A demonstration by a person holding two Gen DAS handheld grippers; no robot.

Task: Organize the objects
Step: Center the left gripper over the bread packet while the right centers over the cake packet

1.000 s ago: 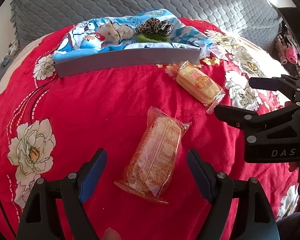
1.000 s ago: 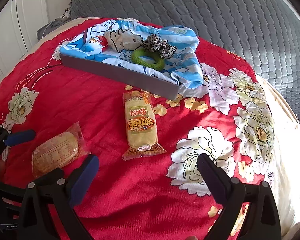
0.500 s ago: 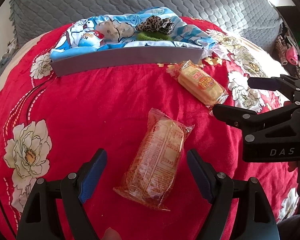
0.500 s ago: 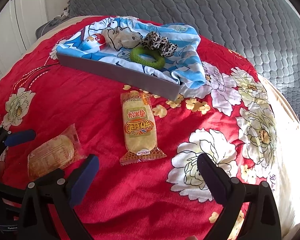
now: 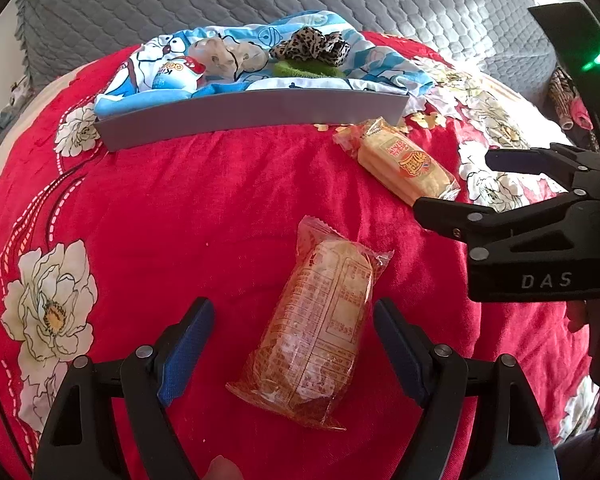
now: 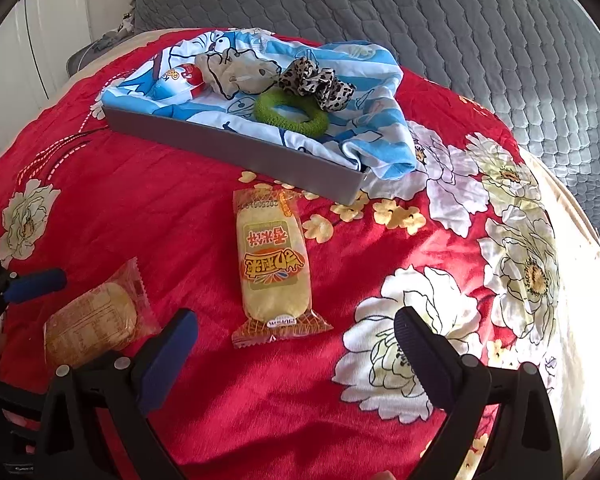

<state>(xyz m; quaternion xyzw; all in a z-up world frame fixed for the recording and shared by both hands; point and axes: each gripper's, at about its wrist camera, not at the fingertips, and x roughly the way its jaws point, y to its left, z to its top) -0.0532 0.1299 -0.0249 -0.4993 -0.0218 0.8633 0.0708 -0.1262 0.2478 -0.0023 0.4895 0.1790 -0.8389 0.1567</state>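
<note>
On the red flowered bedspread (image 5: 188, 200), lay two wrapped snack packs, both flat. Leftmost, between the spread blue pads of the left gripper (image 5: 294, 346), rested the label-down pack (image 5: 316, 332): clear orange-tinted wrapper, pale biscuits inside, small printed table on the upturned back, too fine to read. Stood wide open, that gripper, jaws on either side of the pack without clearly touching it, grasping nothing. Further right, just before the grey tray (image 6: 236, 148), lay the face-up pack (image 6: 274, 268): yellow, with red-and-orange Chinese lettering seen upside down from the right wrist view, and a stamped date code near the far crimp beginning 2025. Hovered short of its near crimped end, the right gripper (image 6: 296, 348), likewise released and wide, holding nothing; showed "DAS" in pale letters on its black body in the left wrist view. Inside the tray, over a blue cartoon cloth (image 6: 364, 80), sat a red-and-white egg-shaped item (image 6: 182, 78), a pale scrunchie (image 6: 236, 72), a leopard-print scrunchie (image 6: 316, 82) and a green hair ring (image 6: 292, 114).
</note>
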